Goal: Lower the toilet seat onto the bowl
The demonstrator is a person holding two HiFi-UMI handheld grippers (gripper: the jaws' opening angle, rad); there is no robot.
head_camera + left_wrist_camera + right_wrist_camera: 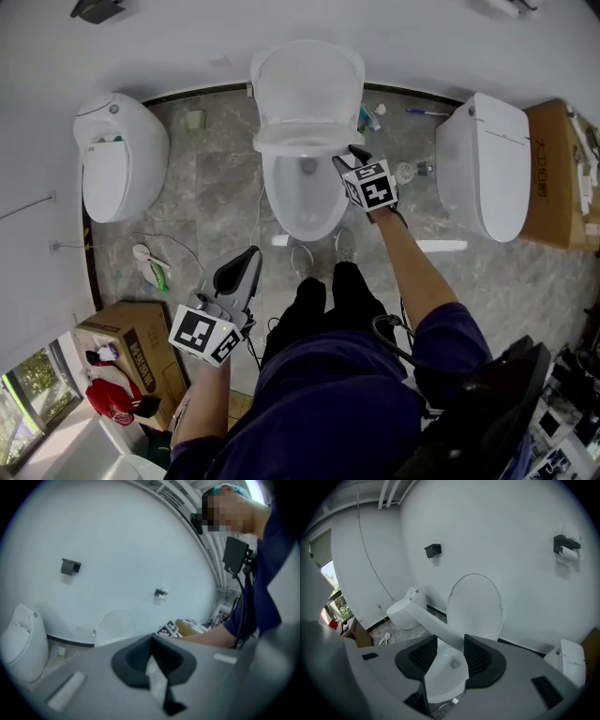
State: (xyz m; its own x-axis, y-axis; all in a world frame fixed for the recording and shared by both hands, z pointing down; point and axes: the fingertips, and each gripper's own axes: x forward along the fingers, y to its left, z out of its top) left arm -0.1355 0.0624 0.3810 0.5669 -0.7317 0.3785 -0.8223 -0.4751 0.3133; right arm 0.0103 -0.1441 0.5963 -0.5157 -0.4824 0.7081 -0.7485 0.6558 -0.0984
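Note:
The middle toilet has its lid [307,84] upright against the wall. Its white seat [298,142] hangs tilted partway between the lid and the bowl [305,202]. My right gripper [349,157] is at the seat's right front edge. In the right gripper view the seat's rim [426,620] runs edge-on from the upper left down between the black pads [478,656]. The jaws of the right gripper [451,651] stand wide, with the bowl [447,674] showing below them. My left gripper [246,258] hangs low by the person's left leg, shut and empty, its tips [151,641] pointing at the wall.
A second toilet [117,155] stands at the left and a third [487,164] at the right. Cardboard boxes sit at the lower left [141,347] and far right [558,178]. Small bottles [370,117] lie beside the middle bowl. The person's shoes [319,258] are in front of it.

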